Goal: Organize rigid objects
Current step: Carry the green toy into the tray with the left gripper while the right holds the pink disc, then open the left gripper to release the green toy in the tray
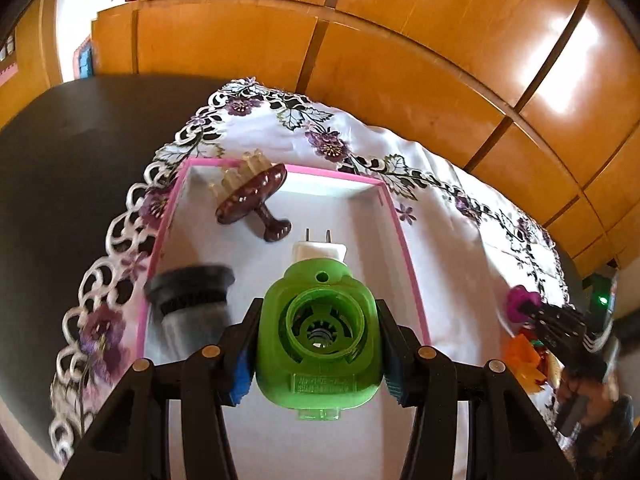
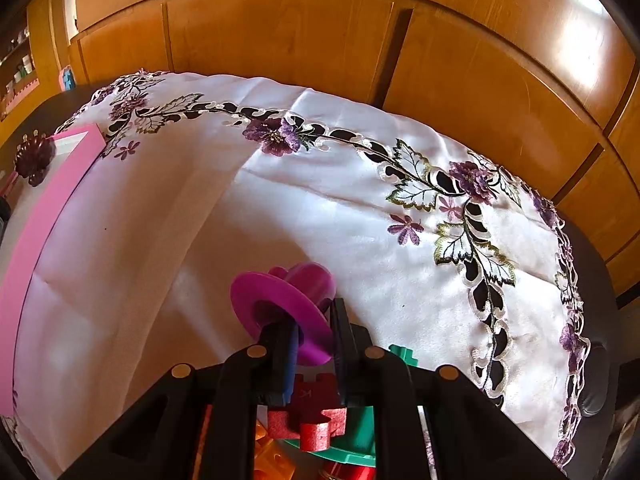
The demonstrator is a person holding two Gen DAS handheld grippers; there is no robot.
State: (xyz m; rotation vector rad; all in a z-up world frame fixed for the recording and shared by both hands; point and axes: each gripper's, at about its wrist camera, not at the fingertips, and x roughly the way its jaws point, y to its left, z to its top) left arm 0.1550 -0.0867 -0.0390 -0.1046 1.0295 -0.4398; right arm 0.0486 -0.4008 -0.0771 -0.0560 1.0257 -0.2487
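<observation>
While the left gripper (image 1: 318,344) holds the green plug-in device (image 1: 318,344) tight between its jaws above the pink-rimmed box (image 1: 404,236), a brown massager (image 1: 252,200) and a blurred black cap (image 1: 192,286) lie inside. The right gripper (image 2: 314,344) is clenched on the rim of a purple spool (image 2: 280,304). Its fingers partly hide a red foam piece (image 2: 316,420), and the toys below are cut off.

Green plug-in device (image 1: 318,344), pink-rimmed white box (image 1: 404,236), purple-flowered white cloth (image 2: 224,216), magenta spool (image 2: 288,304), maroon brush (image 1: 252,198)

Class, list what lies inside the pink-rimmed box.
Inside the box: brown massager, black-capped cylinder. Left gripper holds green plug-in device above it, hiding the floor beneath.
</observation>
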